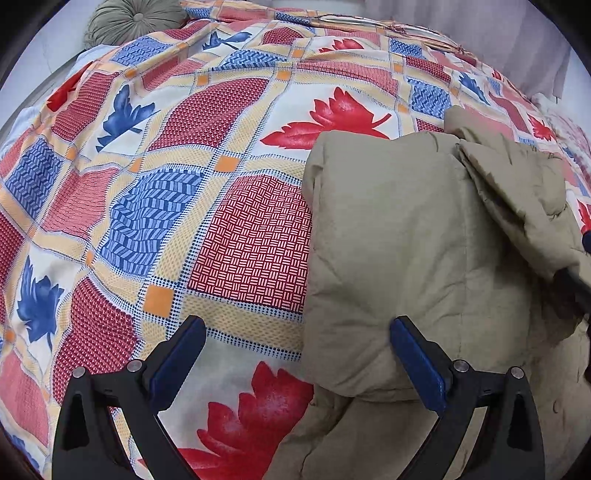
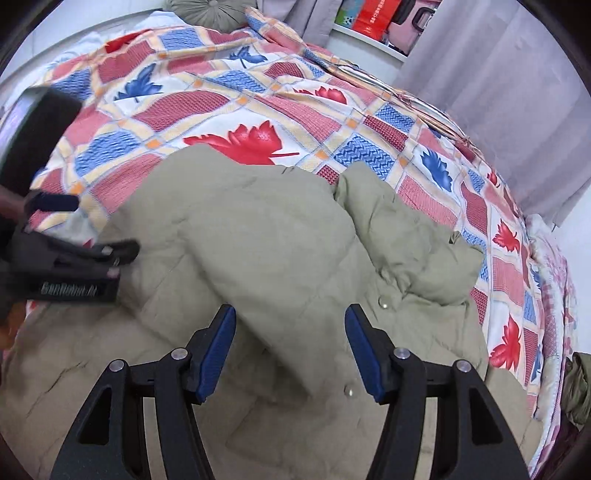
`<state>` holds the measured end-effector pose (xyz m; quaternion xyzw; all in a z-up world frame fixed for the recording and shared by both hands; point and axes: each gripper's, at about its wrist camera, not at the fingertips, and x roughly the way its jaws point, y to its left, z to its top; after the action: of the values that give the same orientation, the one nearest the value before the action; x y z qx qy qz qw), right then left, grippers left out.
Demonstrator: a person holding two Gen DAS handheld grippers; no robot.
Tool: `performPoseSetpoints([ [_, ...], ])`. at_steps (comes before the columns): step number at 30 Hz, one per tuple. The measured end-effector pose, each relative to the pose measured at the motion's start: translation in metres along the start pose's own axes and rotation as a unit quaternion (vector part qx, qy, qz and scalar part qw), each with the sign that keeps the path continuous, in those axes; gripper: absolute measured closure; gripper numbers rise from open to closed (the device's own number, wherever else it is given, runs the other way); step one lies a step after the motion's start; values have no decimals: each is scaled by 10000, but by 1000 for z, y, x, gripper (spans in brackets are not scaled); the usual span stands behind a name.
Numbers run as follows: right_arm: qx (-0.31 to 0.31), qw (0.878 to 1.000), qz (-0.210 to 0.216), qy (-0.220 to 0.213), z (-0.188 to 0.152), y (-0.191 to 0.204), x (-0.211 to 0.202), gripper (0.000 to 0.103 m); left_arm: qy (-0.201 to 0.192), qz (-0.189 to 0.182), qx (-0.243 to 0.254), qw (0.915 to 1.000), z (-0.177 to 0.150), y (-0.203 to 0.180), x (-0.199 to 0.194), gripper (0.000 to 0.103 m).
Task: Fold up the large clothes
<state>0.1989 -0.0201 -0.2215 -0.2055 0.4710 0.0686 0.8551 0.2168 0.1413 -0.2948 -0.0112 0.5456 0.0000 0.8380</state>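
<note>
Bedspread [image 1: 229, 206] with the leaf pattern fills most of both views, and your jacket [image 2: 258, 236] sits on its near right part, olive and puffy, partly folded over itself. Its left edge runs straight up the red check patch, with loads of bare quilt to the left. Your left gripper [image 1: 297, 354] hangs wide open straddling that edge, holding nothing. Your right gripper [image 2: 290, 347] is spread open too, over the snap buttons [image 2: 384, 303]. A round cushion [image 1: 136, 20] sits far back.
</note>
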Motion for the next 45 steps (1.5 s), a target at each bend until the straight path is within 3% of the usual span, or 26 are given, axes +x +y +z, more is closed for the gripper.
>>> performPoseSetpoints([
  [3,923,9957,19,-104,1,-42,1,38,59,-89,59,9999,5,1,0,2],
  [5,1755,9843,198,-5,-11,-75,6,37,-20,-198,34,9998,14,6,-5,2],
  [7,2601,9641,491,189,-30,-108,17,36,-91,-362,-241,9990,28,17,-6,2],
  [11,4044,9016,1442,532,-77,-151,48,37,352,-939,-1008,9898,57,37,23,3],
  [13,4610,8691,1703,558,-96,-162,58,43,534,-1165,-1188,9846,62,36,37,22],
  [14,4835,8541,1830,565,-104,-165,63,50,612,-1361,-1207,9814,64,32,41,46],
  [15,5077,8356,2014,591,-111,-168,69,65,614,-1499,-1157,9800,65,26,40,77],
  [16,5230,8235,2115,606,-117,-169,72,82,581,-1571,-1045,9803,65,19,35,88],
  [17,5335,8153,2167,606,-121,-169,73,92,456,-1391,-836,9857,66,10,26,89],
  [19,5487,8072,2091,596,-128,-168,72,98,192,-1138,-445,9923,67,-3,11,89],
  [28,6282,7416,2221,778,-174,-156,80,103,208,-384,168,9989,63,-7,32,89],
  [29,6252,7444,2213,775,-173,-154,78,103,183,-340,182,9991,62,-8,30,89],
  [32,5841,7789,2145,778,-161,-152,60,103,113,-364,161,9991,63,-4,17,89],
  [35,5176,8336,1858,520,-145,-156,29,101,-76,-468,37,9989,65,10,-5,89],
  [37,4825,8592,1680,281,-135,-166,11,101,-300,-430,-90,9986,68,22,-21,89],
  [41,4565,8723,1747,131,-109,-187,16,100,-471,-773,-352,9953,77,32,-37,89],
  [45,4314,8854,1721,194,-82,-191,42,100,-319,-940,167,9949,68,-1,-29,89],
])
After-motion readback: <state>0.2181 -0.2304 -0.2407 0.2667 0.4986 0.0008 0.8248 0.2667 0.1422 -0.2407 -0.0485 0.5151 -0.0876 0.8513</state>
